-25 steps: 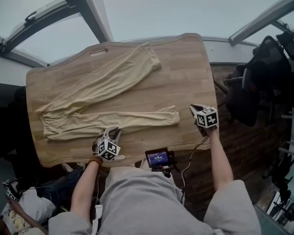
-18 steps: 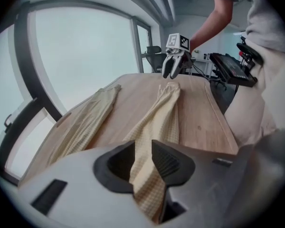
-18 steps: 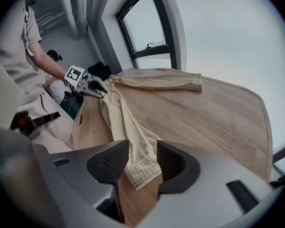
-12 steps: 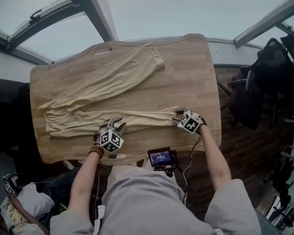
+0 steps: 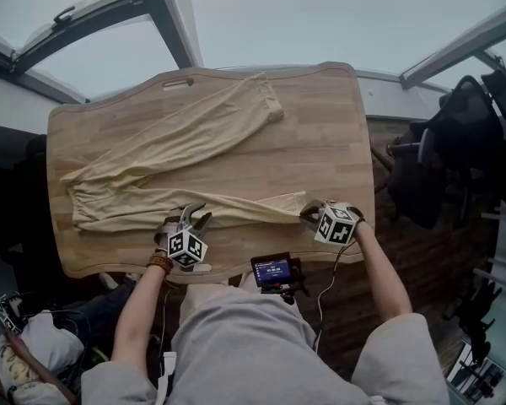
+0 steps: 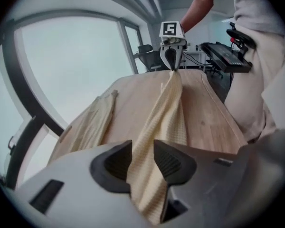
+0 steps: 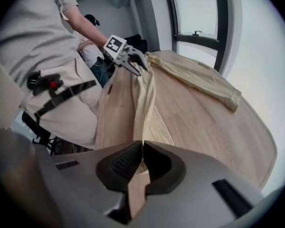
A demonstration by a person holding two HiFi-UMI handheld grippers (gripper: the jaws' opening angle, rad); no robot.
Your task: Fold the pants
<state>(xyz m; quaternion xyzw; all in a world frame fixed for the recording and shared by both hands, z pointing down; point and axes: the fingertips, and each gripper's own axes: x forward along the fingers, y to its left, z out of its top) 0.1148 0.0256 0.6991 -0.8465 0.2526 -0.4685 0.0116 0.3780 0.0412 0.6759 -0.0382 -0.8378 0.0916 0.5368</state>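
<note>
Beige pants (image 5: 177, 142) lie spread on the wooden table (image 5: 329, 133), waist at the left, the two legs running to the right. My left gripper (image 5: 192, 215) stands at the middle of the near leg (image 5: 244, 207). Its jaws are opening, and the cloth (image 6: 166, 113) runs between the pads (image 6: 115, 163) without being pinched. My right gripper (image 5: 308, 213) is at that leg's cuff, its jaws closing onto the thin hem (image 7: 149, 127), which the pads (image 7: 128, 163) pinch. The leg stretches, a little raised, between the two grippers. The far leg (image 5: 236, 108) lies flat.
A small device with a lit screen (image 5: 274, 270) hangs at my waist by the table's near edge. A black chair (image 5: 455, 133) stands to the table's right. There is a handle slot (image 5: 176, 83) in the table's far edge. Large windows stand beyond the table.
My right gripper came in from the right to the near leg's cuff, rolled over and shut on it. My left gripper moved up from the table's edge onto the near leg.
</note>
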